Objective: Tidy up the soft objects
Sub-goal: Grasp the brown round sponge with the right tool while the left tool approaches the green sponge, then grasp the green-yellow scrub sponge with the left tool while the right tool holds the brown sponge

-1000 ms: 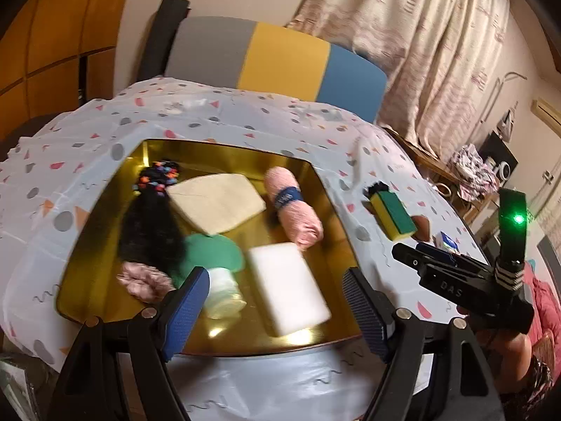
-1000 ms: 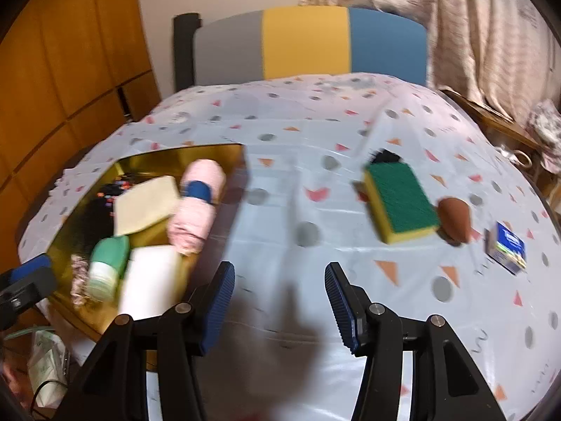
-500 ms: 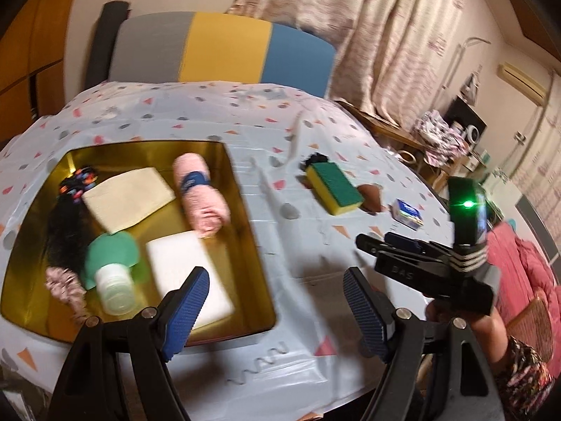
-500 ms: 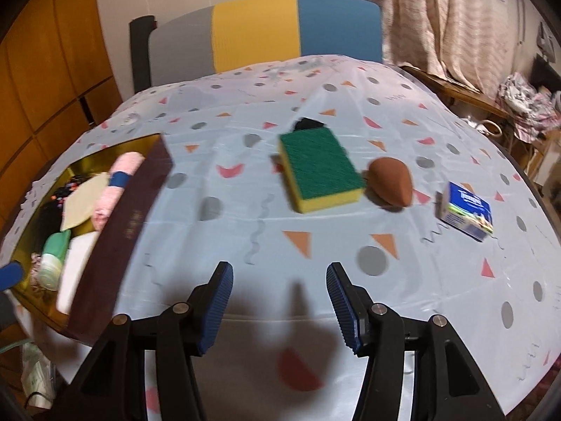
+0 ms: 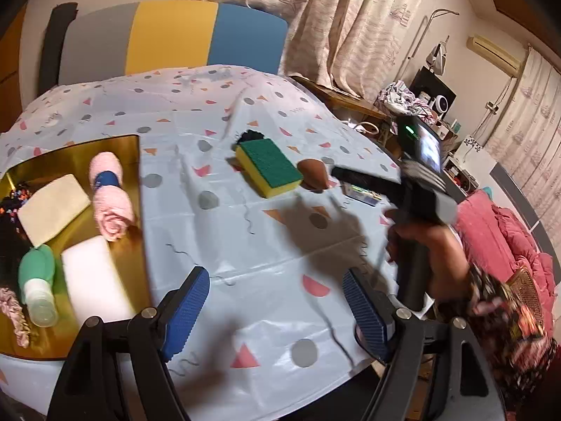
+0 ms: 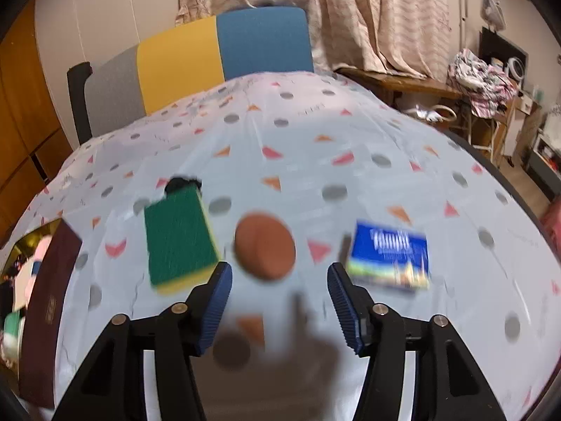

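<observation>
A confetti-print cloth covers the counter (image 6: 350, 133), with a striped chair (image 6: 210, 56) and curtains (image 5: 350, 17) behind; the gold tray (image 5: 133, 189) sits lower left. The sponge (image 6: 178, 235), brown puff (image 6: 264, 249) and blue packet (image 6: 389, 256) lie mid-frame. The right claw (image 6: 278, 303) tilts down before the puff, its jaws opening on nothing; the left claw (image 5: 277, 312) gapes empty.

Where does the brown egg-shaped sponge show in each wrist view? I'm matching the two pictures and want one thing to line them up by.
Left wrist view: the brown egg-shaped sponge lies right of centre, beyond the open jaws, on the patterned tablecloth.
Right wrist view: it lies at centre, just ahead of the gap between the opening jaws, nothing between them.
Shared landmark: the green-and-yellow rectangular scouring sponge, immediately left of it in both.
</observation>
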A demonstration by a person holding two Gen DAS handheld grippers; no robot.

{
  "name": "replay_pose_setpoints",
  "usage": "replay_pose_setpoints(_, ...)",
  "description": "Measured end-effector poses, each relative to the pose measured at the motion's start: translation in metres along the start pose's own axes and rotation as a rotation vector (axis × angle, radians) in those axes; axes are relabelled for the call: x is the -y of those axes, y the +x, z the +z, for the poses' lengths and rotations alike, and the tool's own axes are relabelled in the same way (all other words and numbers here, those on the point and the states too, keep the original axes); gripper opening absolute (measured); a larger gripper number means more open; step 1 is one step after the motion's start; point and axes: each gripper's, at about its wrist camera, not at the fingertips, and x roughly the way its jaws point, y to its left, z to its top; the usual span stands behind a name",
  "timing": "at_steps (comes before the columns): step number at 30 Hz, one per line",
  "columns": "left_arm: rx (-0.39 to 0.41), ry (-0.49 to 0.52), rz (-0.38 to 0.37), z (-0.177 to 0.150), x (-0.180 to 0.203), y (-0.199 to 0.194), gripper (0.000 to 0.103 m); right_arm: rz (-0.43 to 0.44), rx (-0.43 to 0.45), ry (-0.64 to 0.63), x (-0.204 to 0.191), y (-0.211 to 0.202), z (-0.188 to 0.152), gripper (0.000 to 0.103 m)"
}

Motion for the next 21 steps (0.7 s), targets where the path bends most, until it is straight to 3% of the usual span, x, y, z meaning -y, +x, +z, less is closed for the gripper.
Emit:
replay_pose_setpoints(8,-0.002,0.007,0.024,0.002,0.004,0.001,0.080,0.013,-0.069,-0.006,-0.007,0.065,0.026,0.059)
replay_pose_setpoints(14,-0.027,-0.025,0.039,0.003,-0.002,0.011,0.080,0.064,-0.080,-0.032,-0.016,0.077,0.020,0.059)
replay_pose_setpoints(15,-0.032,-0.029,0.037,0.004,-0.003,0.013,0.080,0.064,-0.079,-0.044,-0.018,0.078,0.018,0.058)
replay_pose_setpoints(17,-0.037,-0.032,0.040,0.006,-0.002,0.017,0.080,0.088,-0.077,-0.061,-0.023,0.079,0.013,0.045)
replay_pose_setpoints(21,-0.034,-0.042,0.043,0.014,-0.001,0.023,0.080,0.102,-0.073,-0.041,-0.022,0.075,0.012,0.042)
